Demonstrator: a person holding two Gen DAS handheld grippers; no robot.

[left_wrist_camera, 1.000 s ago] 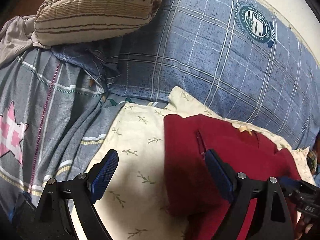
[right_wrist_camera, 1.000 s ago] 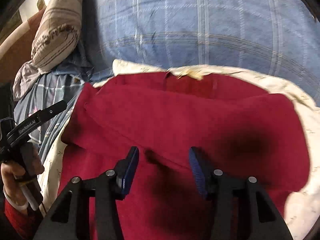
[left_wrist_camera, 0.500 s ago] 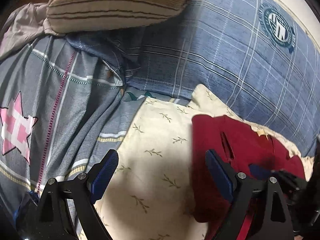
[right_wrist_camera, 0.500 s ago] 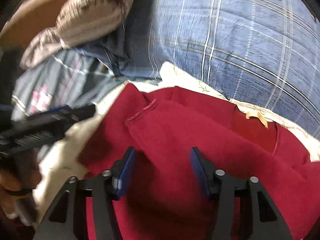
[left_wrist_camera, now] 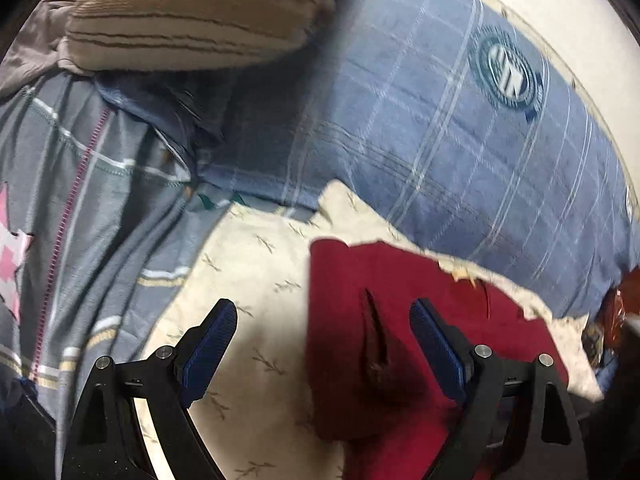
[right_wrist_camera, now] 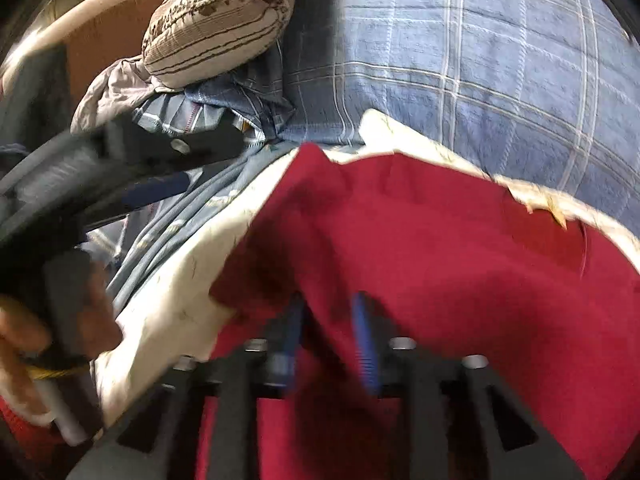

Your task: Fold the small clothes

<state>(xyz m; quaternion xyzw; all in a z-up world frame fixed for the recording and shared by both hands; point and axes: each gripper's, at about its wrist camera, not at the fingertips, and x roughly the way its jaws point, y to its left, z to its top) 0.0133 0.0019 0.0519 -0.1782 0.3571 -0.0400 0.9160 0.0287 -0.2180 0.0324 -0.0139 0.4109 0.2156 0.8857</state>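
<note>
A dark red garment (left_wrist_camera: 400,320) lies partly folded on a cream sheet with a leaf print (left_wrist_camera: 248,280). It fills the lower middle of the right wrist view (right_wrist_camera: 440,260). My left gripper (left_wrist_camera: 324,344) is open and empty, its jaws wide apart over the garment's left edge and the cream sheet. My right gripper (right_wrist_camera: 328,332) has narrowed on a raised fold of the red garment, with cloth between the blue pads (right_wrist_camera: 366,344). The frame is blurred there. The left gripper's body and the hand holding it show at the left of the right wrist view (right_wrist_camera: 120,176).
A blue checked duvet (left_wrist_camera: 460,140) with a round emblem lies behind the garment. A striped beige pillow (left_wrist_camera: 192,20) sits at the far left. A grey-blue blanket (left_wrist_camera: 80,200) with a pink star covers the left side.
My right gripper's jaws have closed from open onto a fold of the red garment and lifted it. My left gripper has shifted slightly, staying open.
</note>
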